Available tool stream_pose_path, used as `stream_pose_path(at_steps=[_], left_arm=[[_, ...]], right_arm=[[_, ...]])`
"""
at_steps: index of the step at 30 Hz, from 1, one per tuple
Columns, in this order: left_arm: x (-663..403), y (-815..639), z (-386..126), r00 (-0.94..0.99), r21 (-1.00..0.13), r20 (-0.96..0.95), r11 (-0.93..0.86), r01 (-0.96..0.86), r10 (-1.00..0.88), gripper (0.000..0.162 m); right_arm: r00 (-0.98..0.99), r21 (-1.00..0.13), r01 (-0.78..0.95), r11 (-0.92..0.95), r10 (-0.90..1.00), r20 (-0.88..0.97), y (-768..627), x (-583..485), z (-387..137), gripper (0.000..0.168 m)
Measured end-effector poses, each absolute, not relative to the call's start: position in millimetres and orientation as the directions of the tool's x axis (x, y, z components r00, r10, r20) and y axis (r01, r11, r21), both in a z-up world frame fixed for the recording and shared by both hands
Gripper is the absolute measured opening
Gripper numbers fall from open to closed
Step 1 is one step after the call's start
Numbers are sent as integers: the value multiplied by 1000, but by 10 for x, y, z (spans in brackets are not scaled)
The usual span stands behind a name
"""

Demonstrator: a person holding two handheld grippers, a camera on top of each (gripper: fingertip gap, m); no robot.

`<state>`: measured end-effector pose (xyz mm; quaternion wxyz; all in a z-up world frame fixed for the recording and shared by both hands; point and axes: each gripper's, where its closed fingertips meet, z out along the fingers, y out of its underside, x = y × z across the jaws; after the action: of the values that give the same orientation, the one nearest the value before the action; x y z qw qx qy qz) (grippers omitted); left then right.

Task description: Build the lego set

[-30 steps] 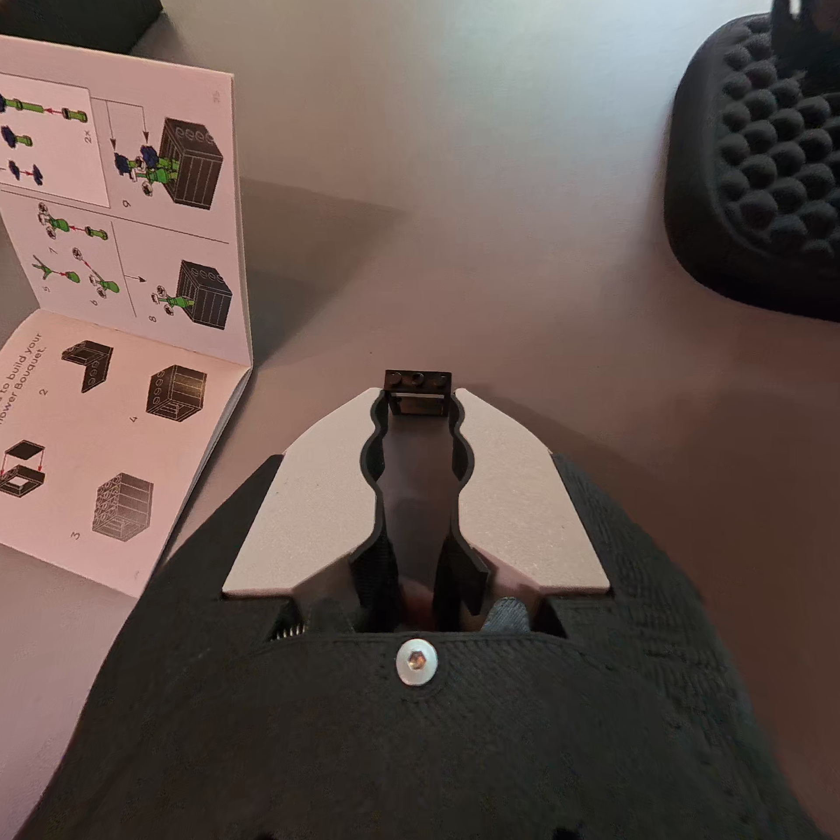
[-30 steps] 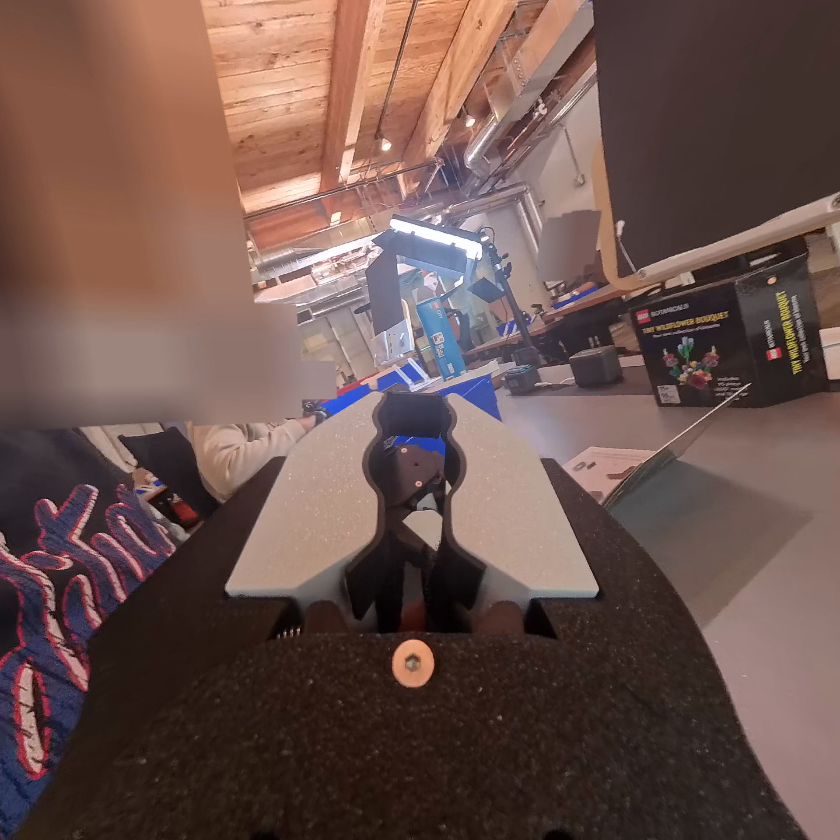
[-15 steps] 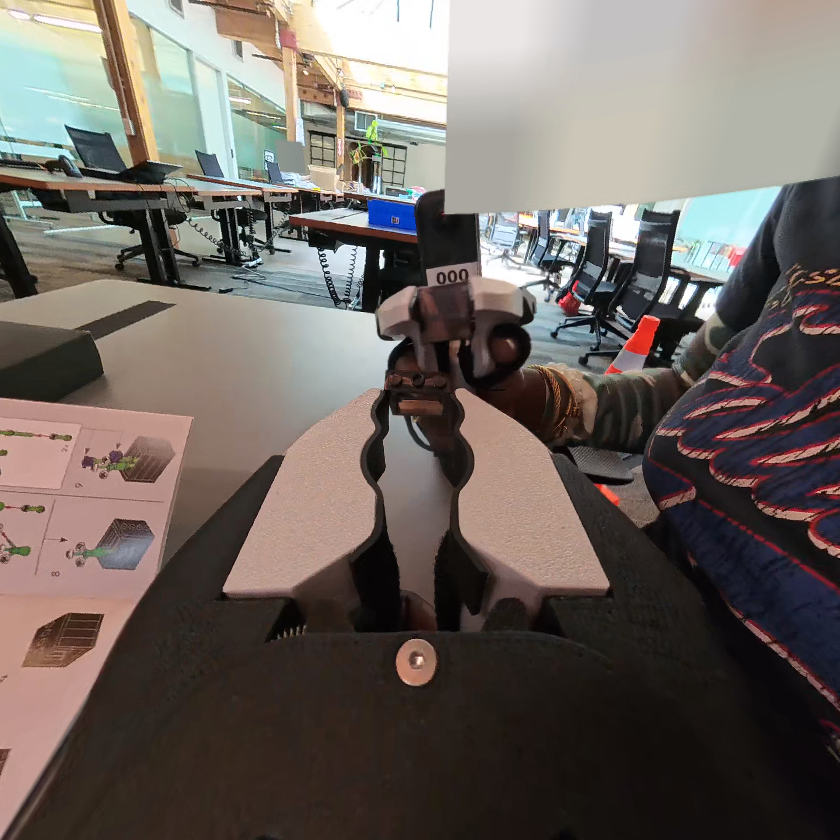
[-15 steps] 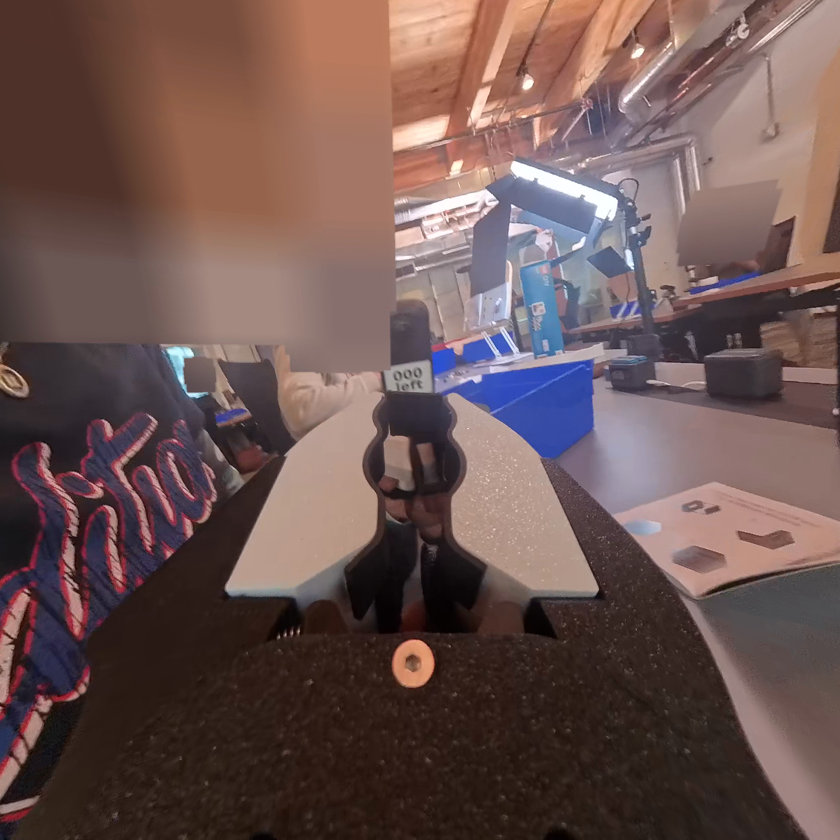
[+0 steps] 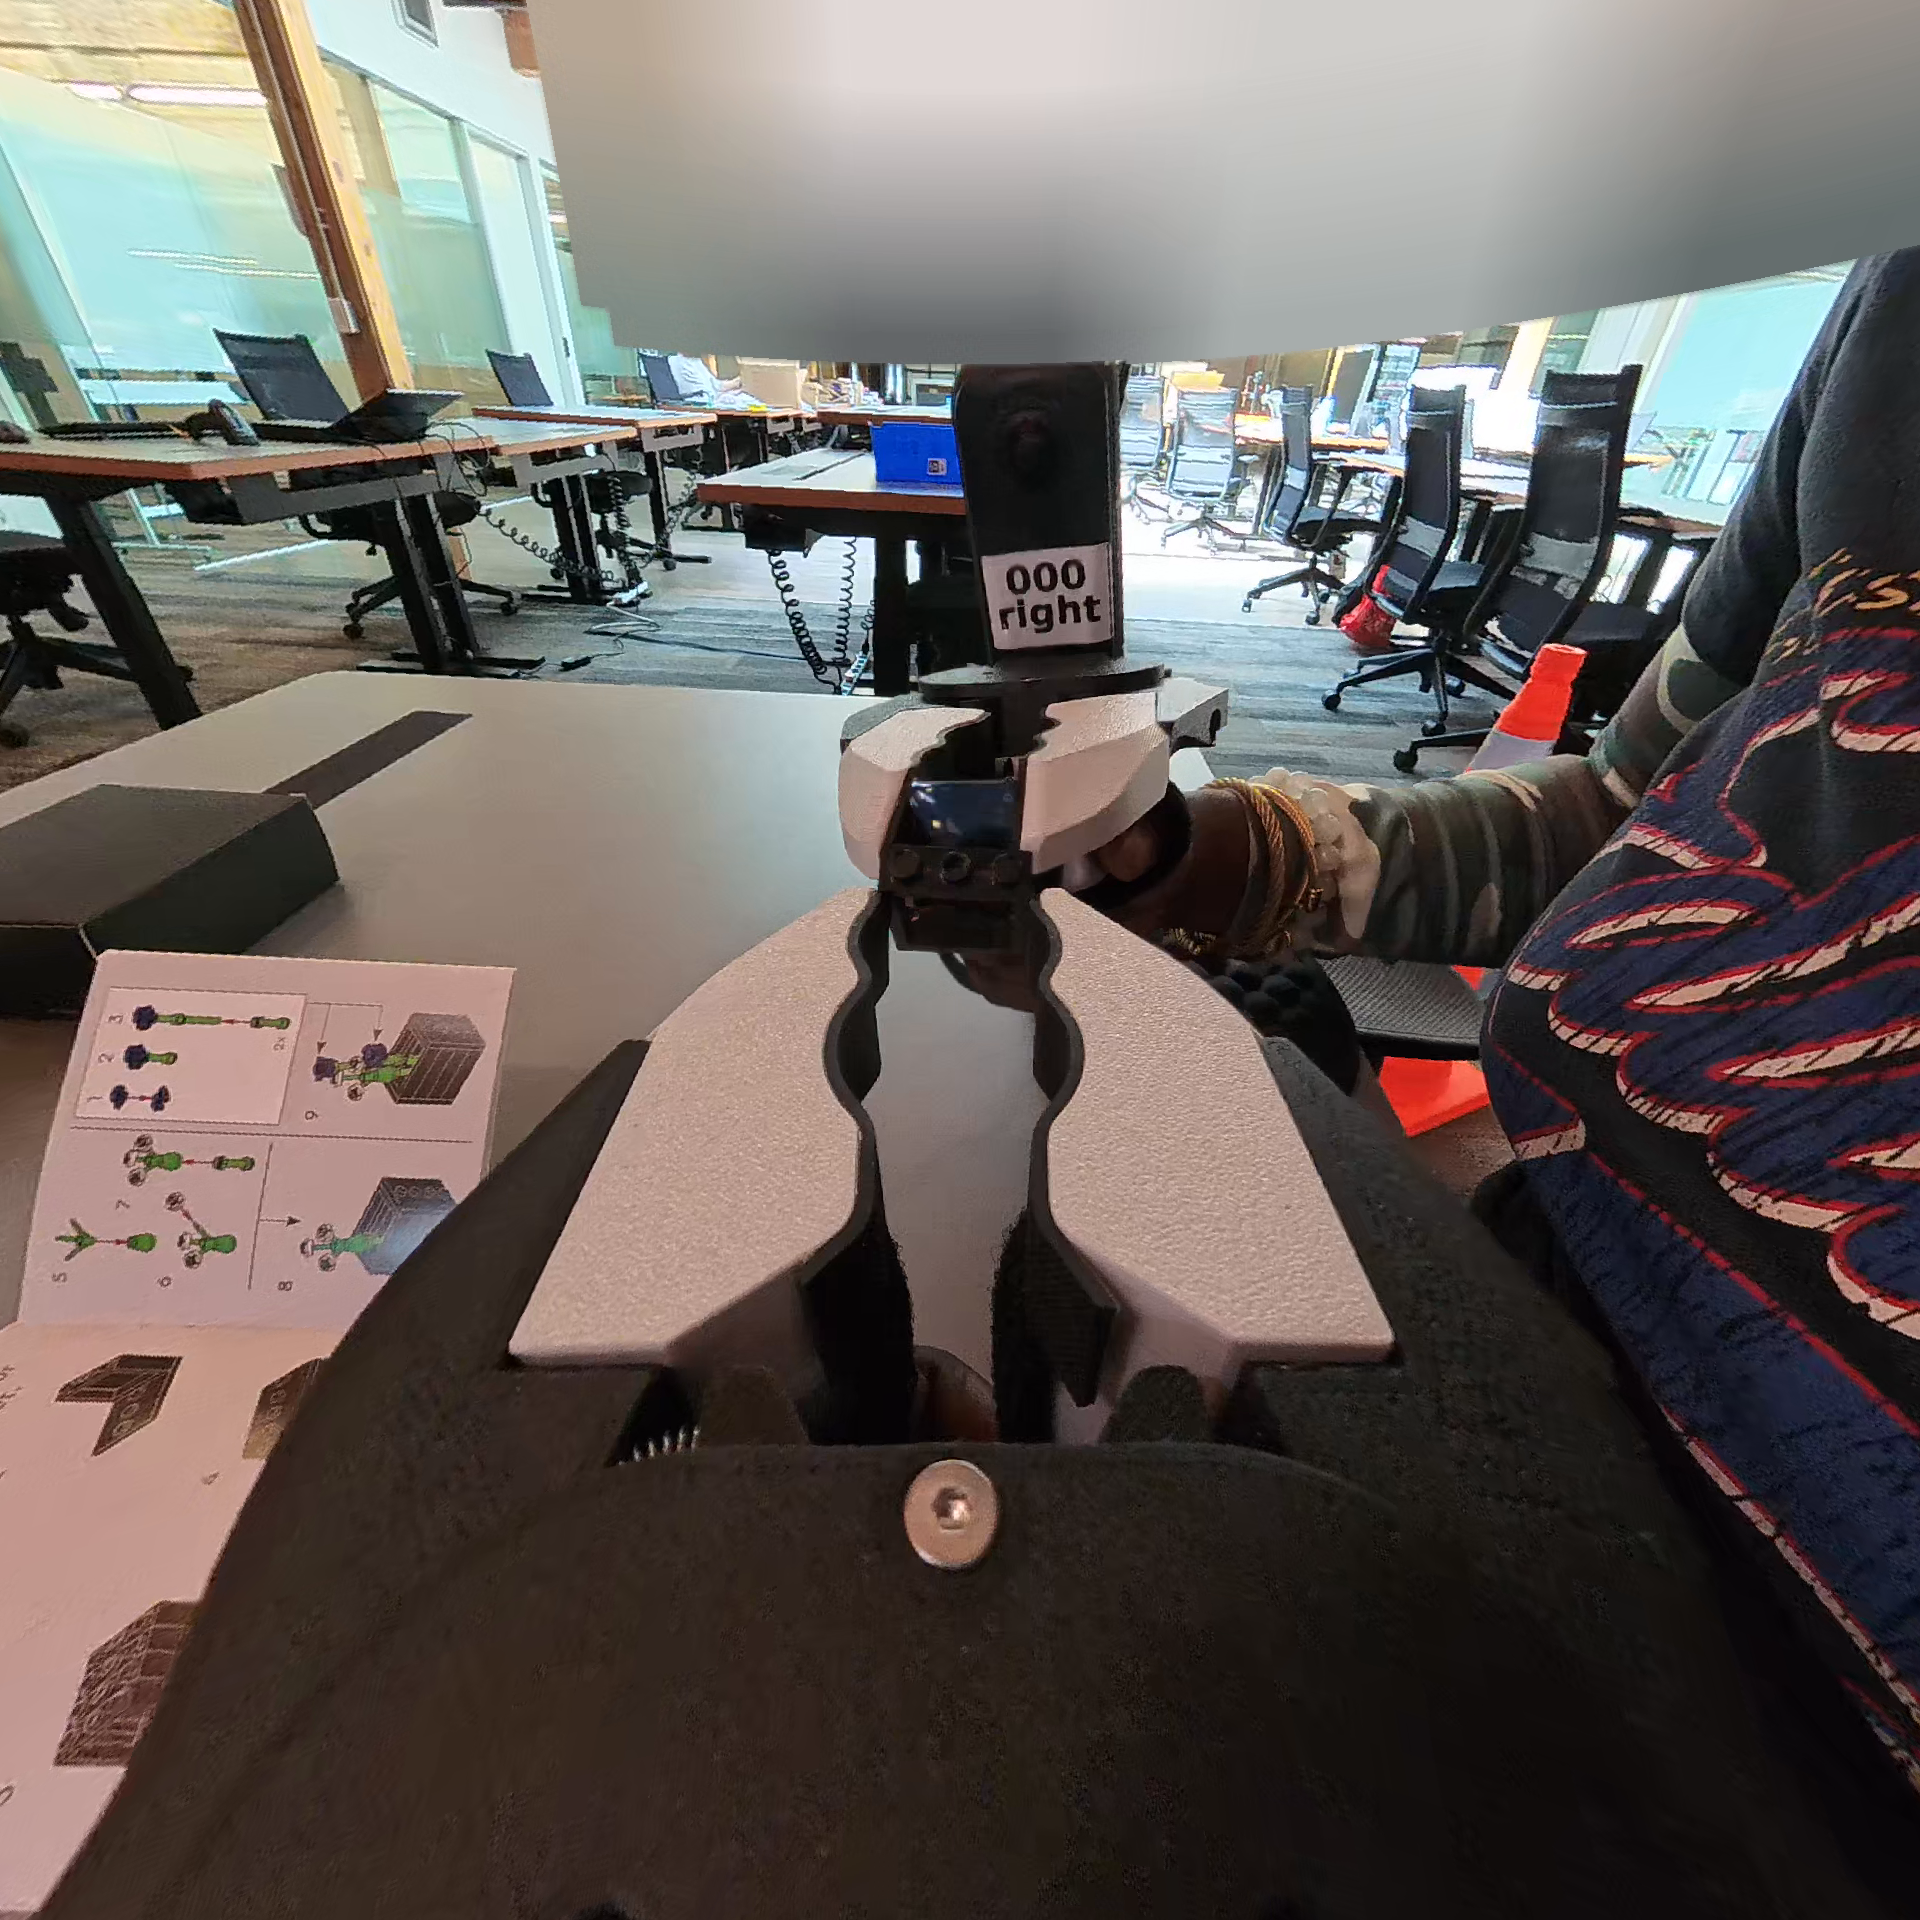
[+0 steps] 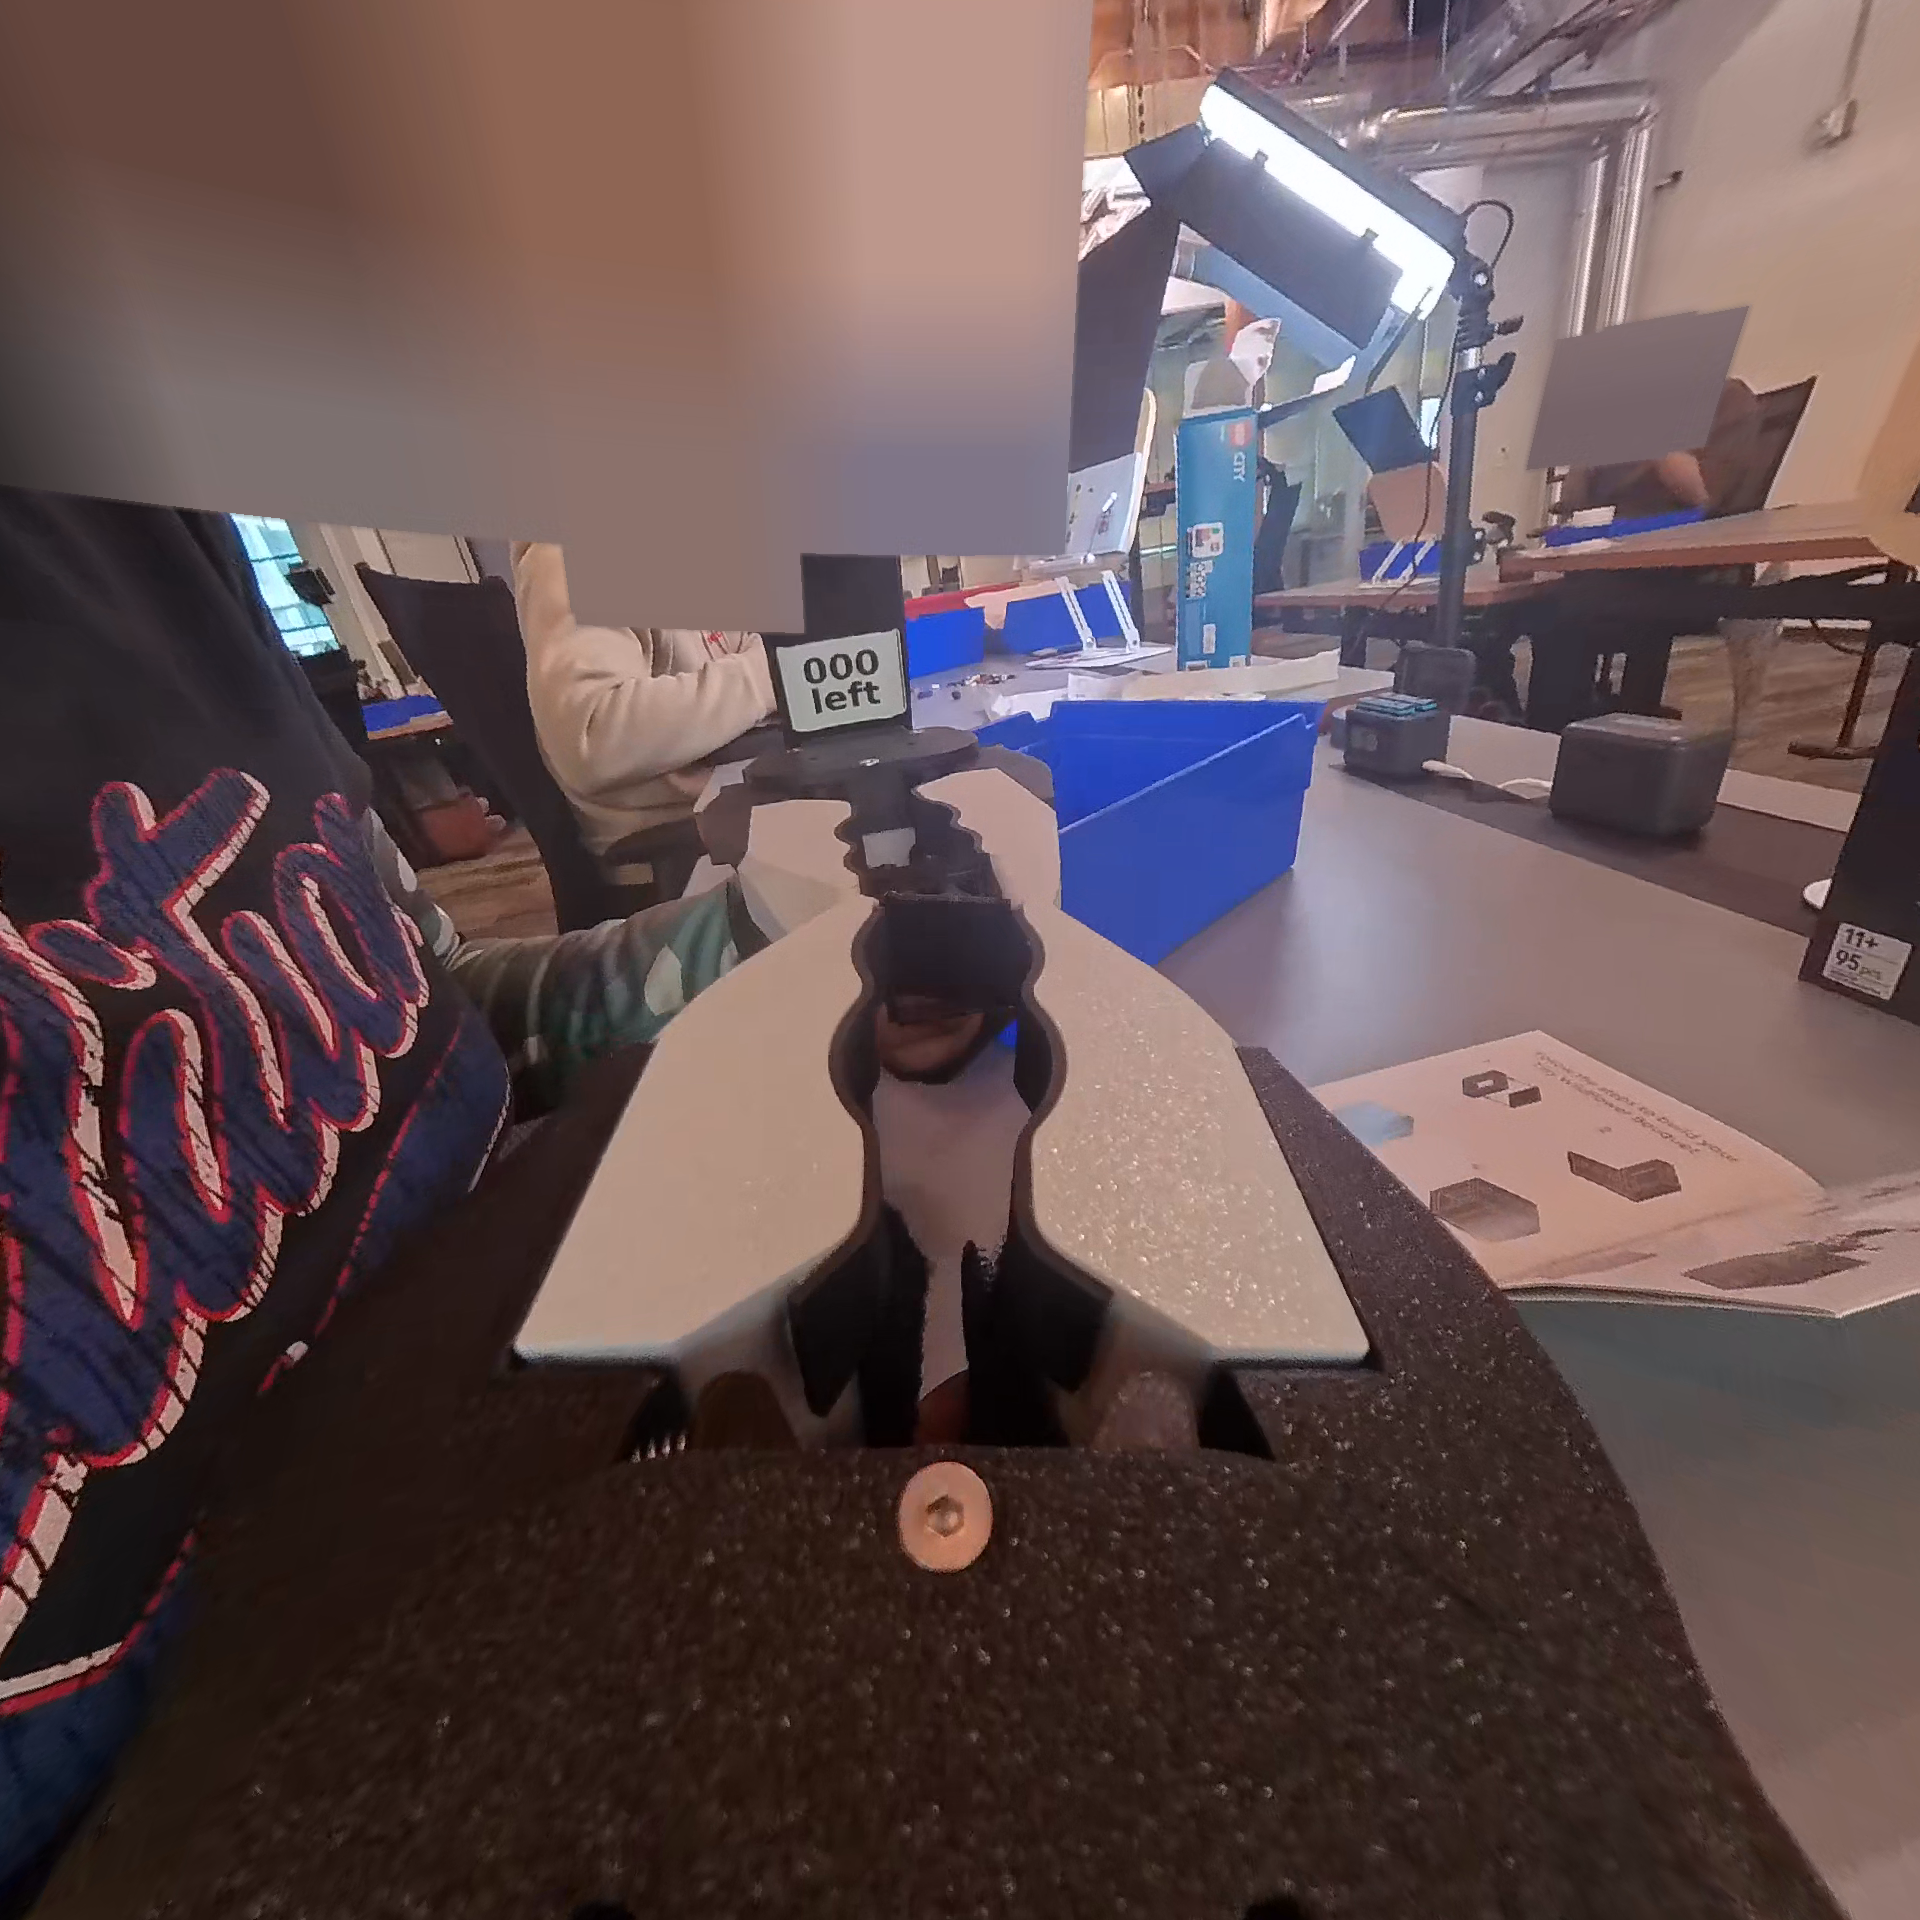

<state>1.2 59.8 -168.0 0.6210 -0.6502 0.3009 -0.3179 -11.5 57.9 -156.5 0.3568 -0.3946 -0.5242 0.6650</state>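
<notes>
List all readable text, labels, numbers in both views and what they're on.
I don't transcribe writing; here is what bears it.
White sticker above the right gripper: legible.
White sticker above the left gripper: legible.
Instruction booklet: step numbers, heading.
Black box: corner label.
Tall blue box: too small.
Shirt: partial lettering.

A blue bin [image 6: 1174,821] sits on the grey table [image 6: 1455,914] near a traffic cone [image 5: 1538,707].

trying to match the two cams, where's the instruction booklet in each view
Left wrist view: booklet lies open at the lower left, on the table left of the left claw.
Right wrist view: booklet sits at the right edge, right of the right claw.
Shared landmark: the two claws meeting tip to tip, each on a black brick.
</notes>
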Motion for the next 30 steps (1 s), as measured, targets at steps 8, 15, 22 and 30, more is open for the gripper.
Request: stream_pose_path(at_steps=[8, 15, 22, 30], left_arm=[[35, 584, -1688, 601, -998, 56, -65, 8, -797, 25], [49, 573, -1703, 585, -996, 80, -86, 18, -807, 25], [35, 589, -1696, 576, -992, 127, -100, 78, -808, 25], [0, 618, -1682, 595, -992, 122, -76, 102, -795, 25]], right_arm=[[-459, -987, -49, -154, 881, -115, 542, -105, -1556, 22], [-487, -992, -7, -129, 867, -109, 526, -101, -1575, 21], [-477, -996, 30, -86, 874, -90, 541, -120, -1568, 22], [-465, -989, 141, -34, 880, -97, 567, -151, -1567, 22]])
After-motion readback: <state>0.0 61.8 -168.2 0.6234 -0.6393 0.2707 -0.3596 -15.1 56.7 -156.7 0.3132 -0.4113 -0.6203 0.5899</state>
